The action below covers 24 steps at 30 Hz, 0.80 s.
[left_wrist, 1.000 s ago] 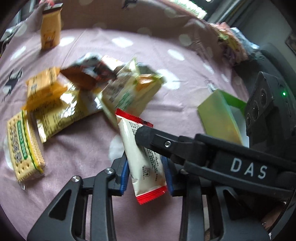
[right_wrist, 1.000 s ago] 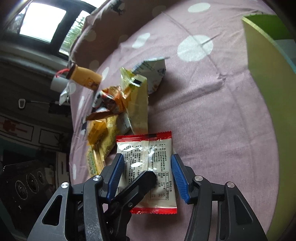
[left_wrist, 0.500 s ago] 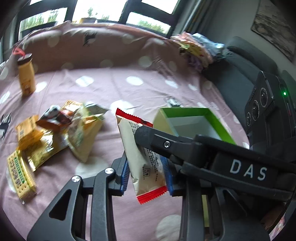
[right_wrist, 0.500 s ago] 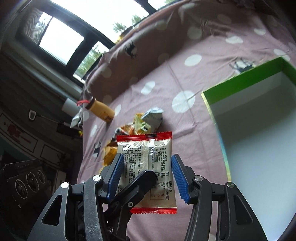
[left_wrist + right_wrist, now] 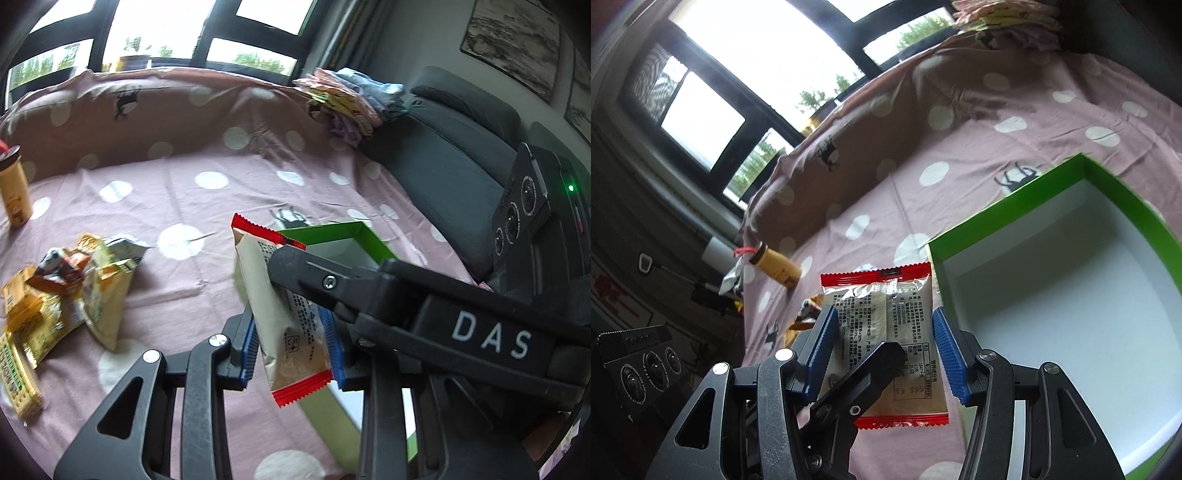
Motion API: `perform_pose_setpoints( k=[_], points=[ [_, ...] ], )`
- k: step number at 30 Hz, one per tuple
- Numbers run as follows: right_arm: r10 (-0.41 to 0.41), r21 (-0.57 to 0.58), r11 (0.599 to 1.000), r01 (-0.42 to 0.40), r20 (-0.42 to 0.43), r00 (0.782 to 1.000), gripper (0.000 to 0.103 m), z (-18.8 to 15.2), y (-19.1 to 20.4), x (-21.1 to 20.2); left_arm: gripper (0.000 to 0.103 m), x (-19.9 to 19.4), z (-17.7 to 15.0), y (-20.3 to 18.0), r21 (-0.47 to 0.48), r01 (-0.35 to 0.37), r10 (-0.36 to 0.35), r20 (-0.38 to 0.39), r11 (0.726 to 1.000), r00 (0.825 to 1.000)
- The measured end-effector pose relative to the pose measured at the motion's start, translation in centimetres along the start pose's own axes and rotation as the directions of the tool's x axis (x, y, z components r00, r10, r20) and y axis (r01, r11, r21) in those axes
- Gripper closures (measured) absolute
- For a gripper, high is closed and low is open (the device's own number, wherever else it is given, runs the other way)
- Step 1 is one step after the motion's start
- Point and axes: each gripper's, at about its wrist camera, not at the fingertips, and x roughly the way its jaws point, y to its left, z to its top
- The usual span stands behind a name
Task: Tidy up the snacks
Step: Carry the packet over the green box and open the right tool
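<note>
the cream foil snack packet with red crimped ends (image 5: 284, 317) looks light and thin. it is soft and it bends easily, and the foil is smooth, so i judge it can slip when the grip is only on a corner. the crimped ends are flat and a little stiffer, but the middle of the body gives more surface, so the best place to hold is across the middle, on the two long edges.

this is how it is held. in the left wrist view the left gripper (image 5: 291, 350) has its blue ribbed pads closed on the two sides of the packet, near its lower half, and the packet stands tilted with the top red end toward 11 o'clock. in the right wrist view the right gripper (image 5: 882, 347) has its blue pads on both long edges of the same packet (image 5: 886, 332), with the jaws partly closed to the width of the packet. so both grippers are clamped on it, and the packet is in the air, not on the cloth.

the open green cardboard box with white inside (image 5: 1052, 295) lies at 3 o'clock from the packet in the right view, and looks empty where i can see. the pile of yellow and orange snack bags (image 5: 66, 284) is at 9 o'clock in the left view, on the pink dotted bed cover (image 5: 192, 206).
</note>
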Motion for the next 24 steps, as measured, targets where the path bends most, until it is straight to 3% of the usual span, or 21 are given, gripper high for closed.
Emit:
perform_pose_setpoints(
  k=[12,24],
  points=[
    [-0.107,0.068,0.992,0.102,0.086,0.99,0.047,1.0,-3.9,-3.2,0.072,3.0,0.5,-3.6,0.056,0.126,-0.124,-0.047,0.99,0.991],
    [-0.207,0.161,0.967,0.198,0.04,0.978,0.047,1.5,-7.5,-2.8,0.074,7.3,0.1,-4.8,-0.014,0.22,-0.22,-0.16,0.975,0.962]
  ],
)
